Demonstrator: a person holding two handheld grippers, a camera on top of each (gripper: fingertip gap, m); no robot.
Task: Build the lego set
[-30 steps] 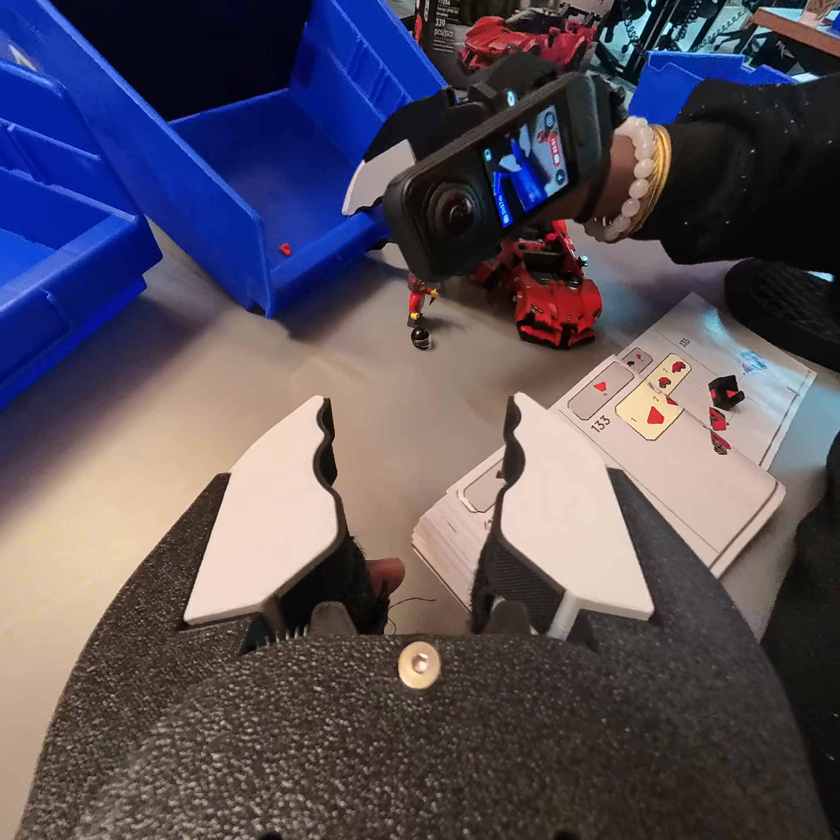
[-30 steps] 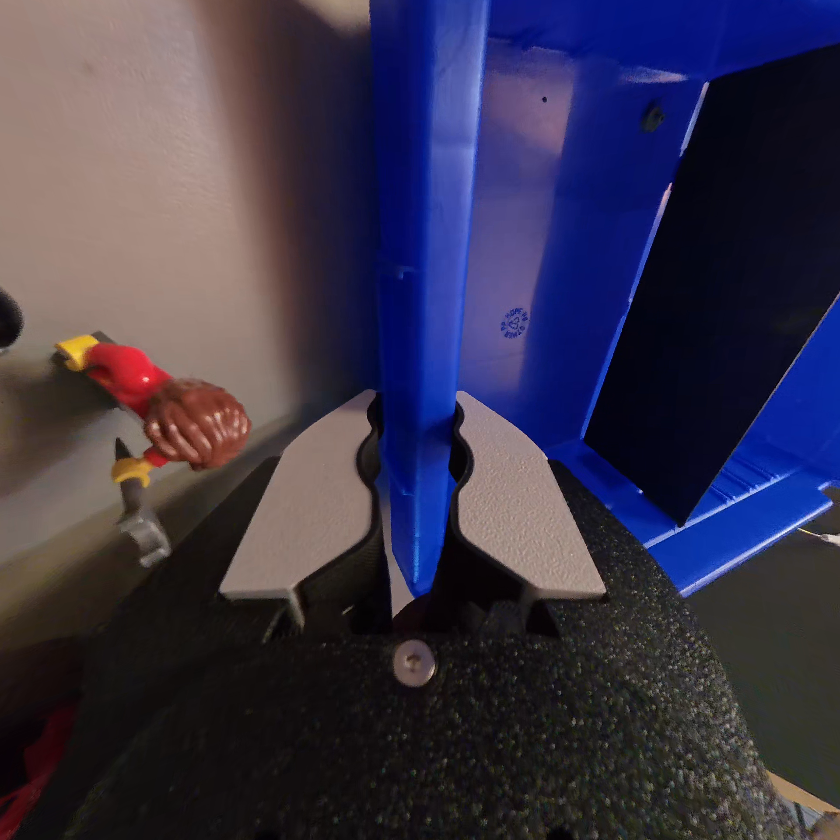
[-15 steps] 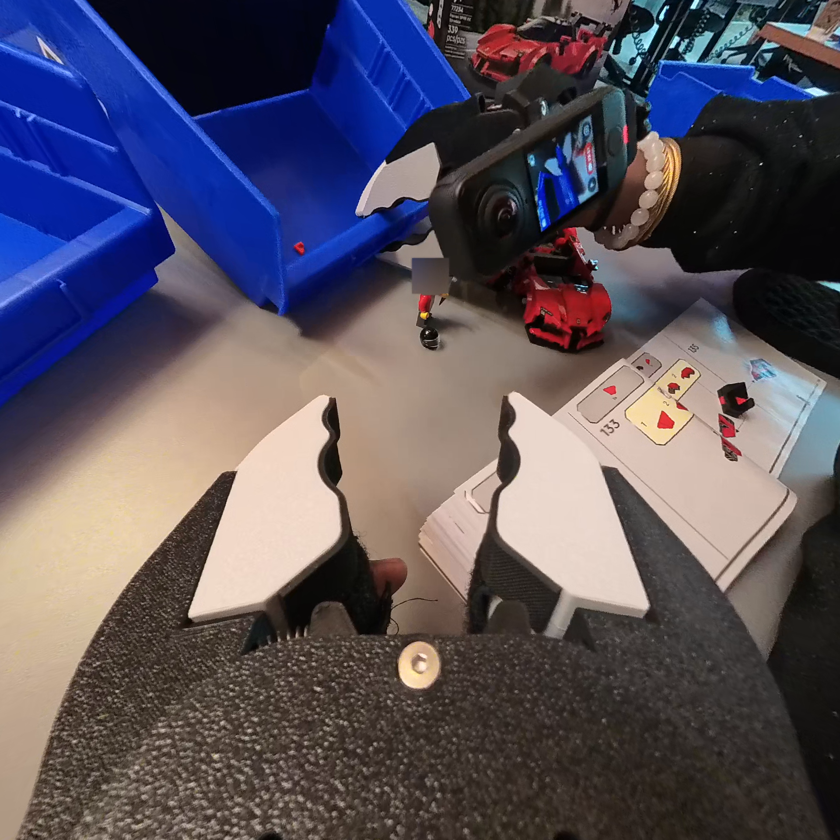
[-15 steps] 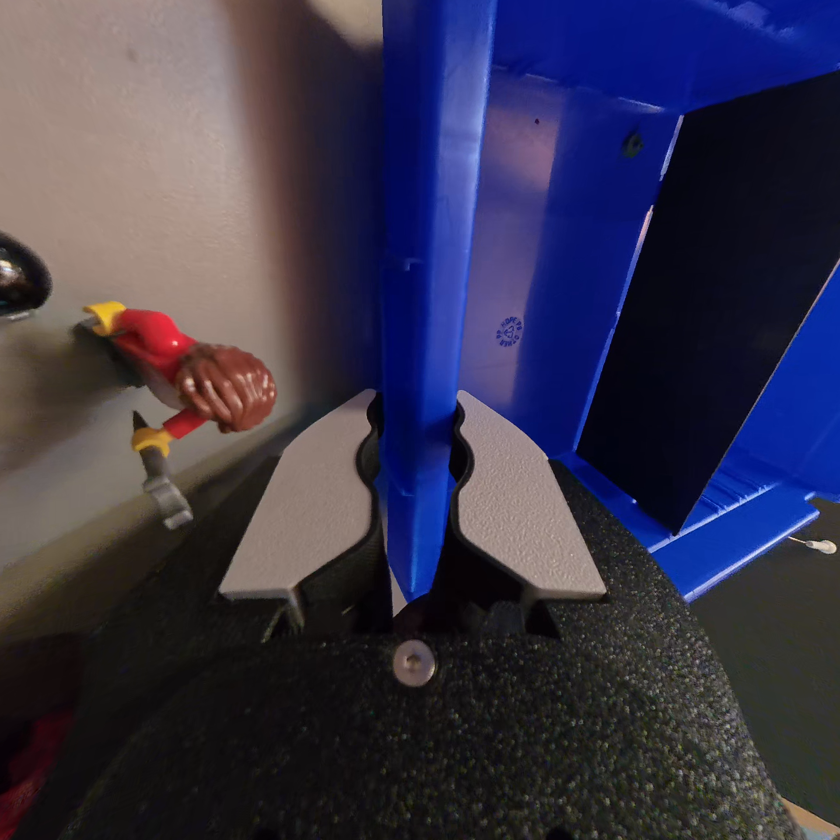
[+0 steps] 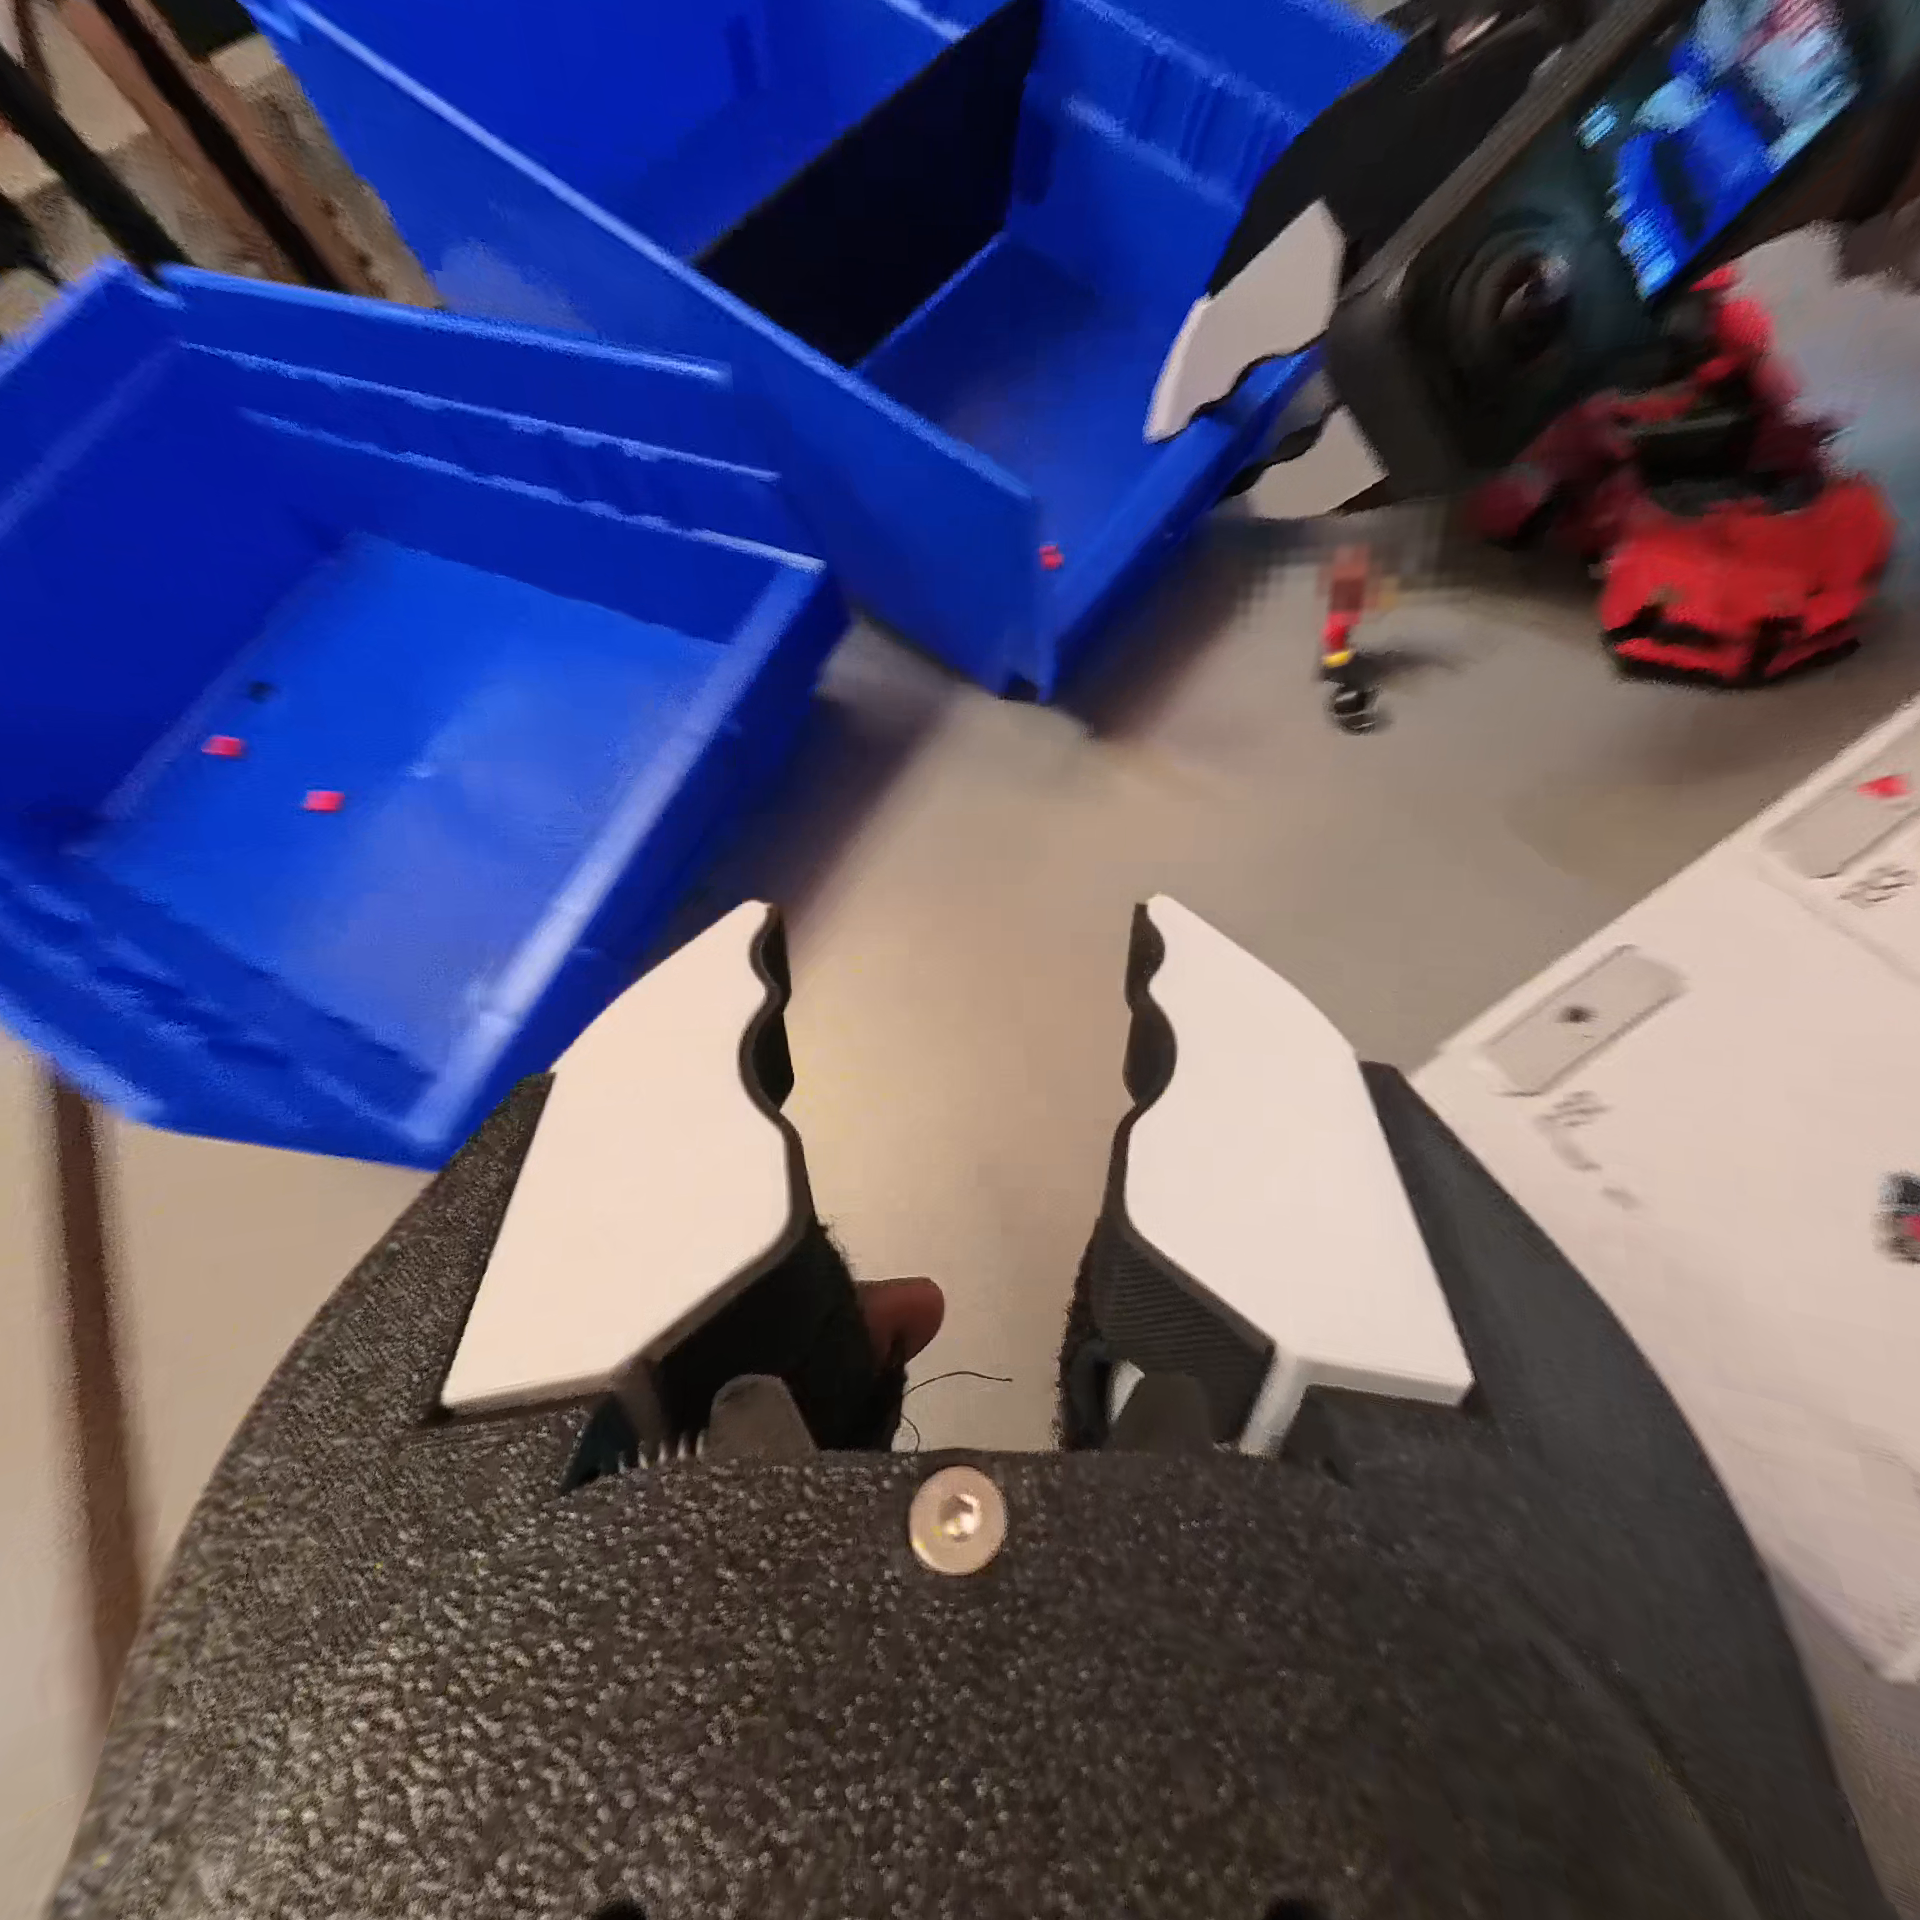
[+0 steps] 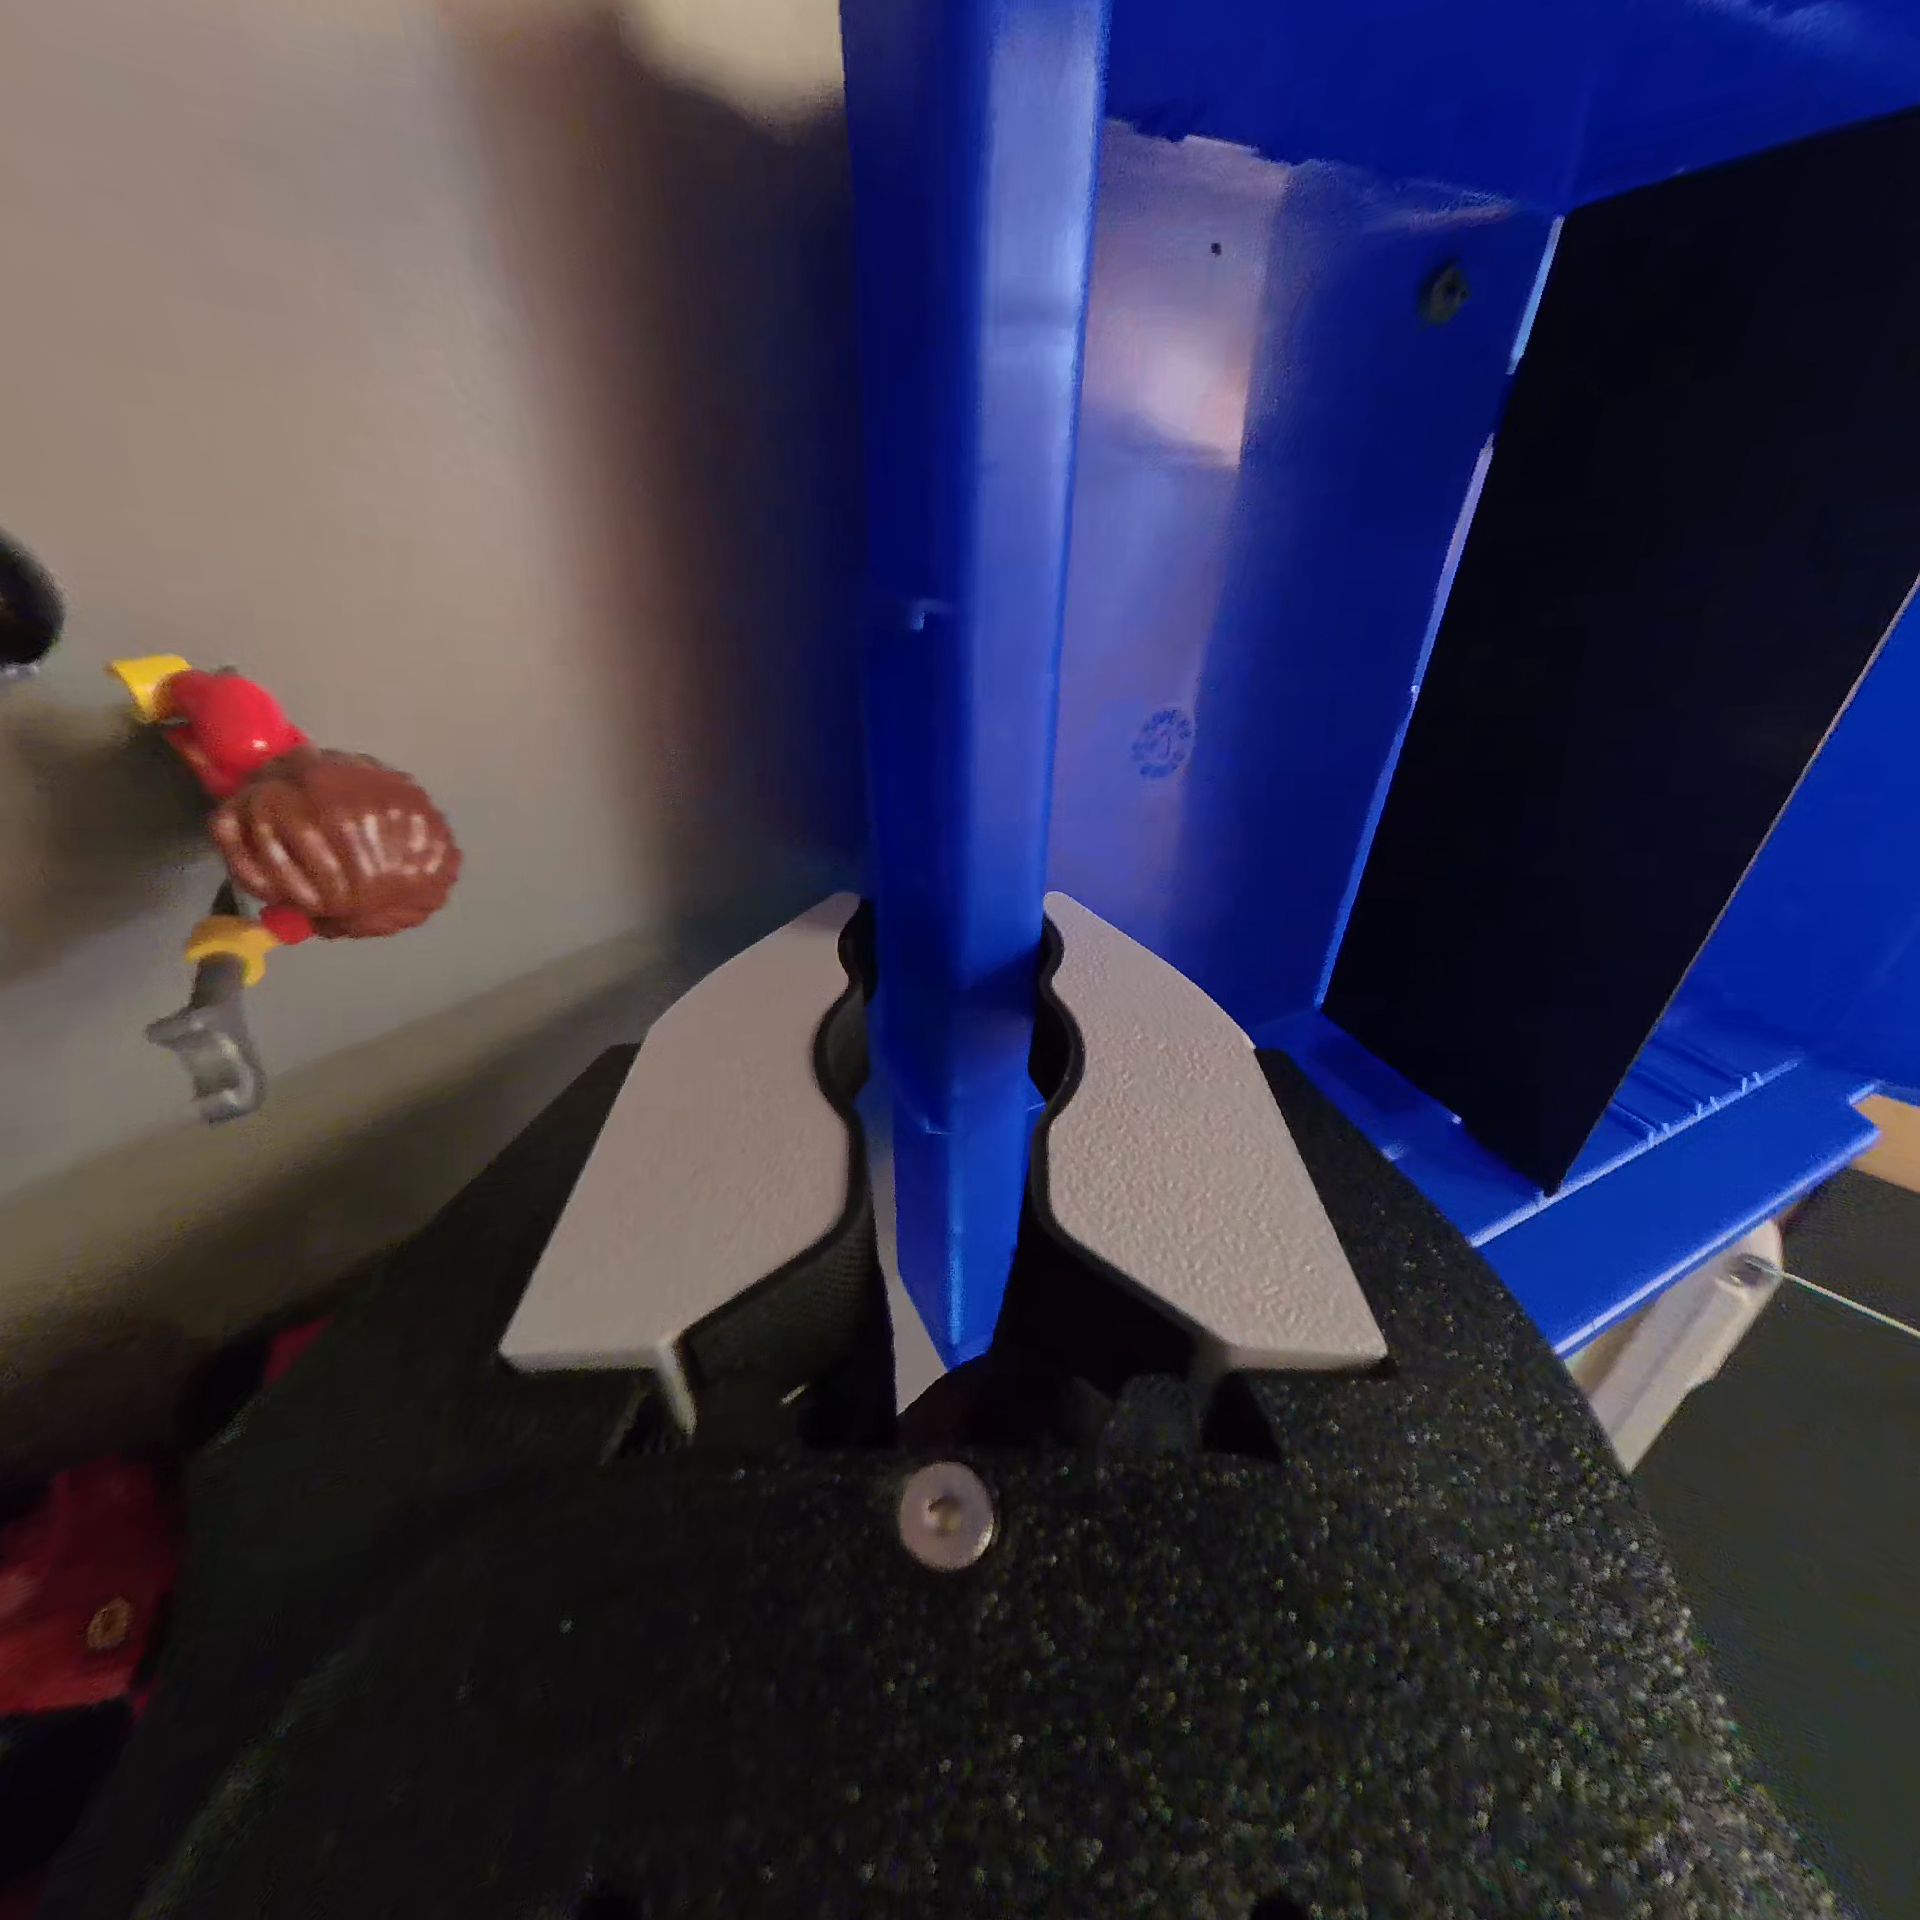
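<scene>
Two blue bins: right gripper clenched on the far bin's wall; left gripper spread, empty; instruction booklet's print blurred, probably step diagrams.

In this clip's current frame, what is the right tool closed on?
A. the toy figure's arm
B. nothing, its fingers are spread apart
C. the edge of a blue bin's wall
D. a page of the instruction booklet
C: in the right wrist view the right tool has both fingers pressed against the upright wall edge of the blue bin, while the toy figure lies apart on the table to the side.
</scene>
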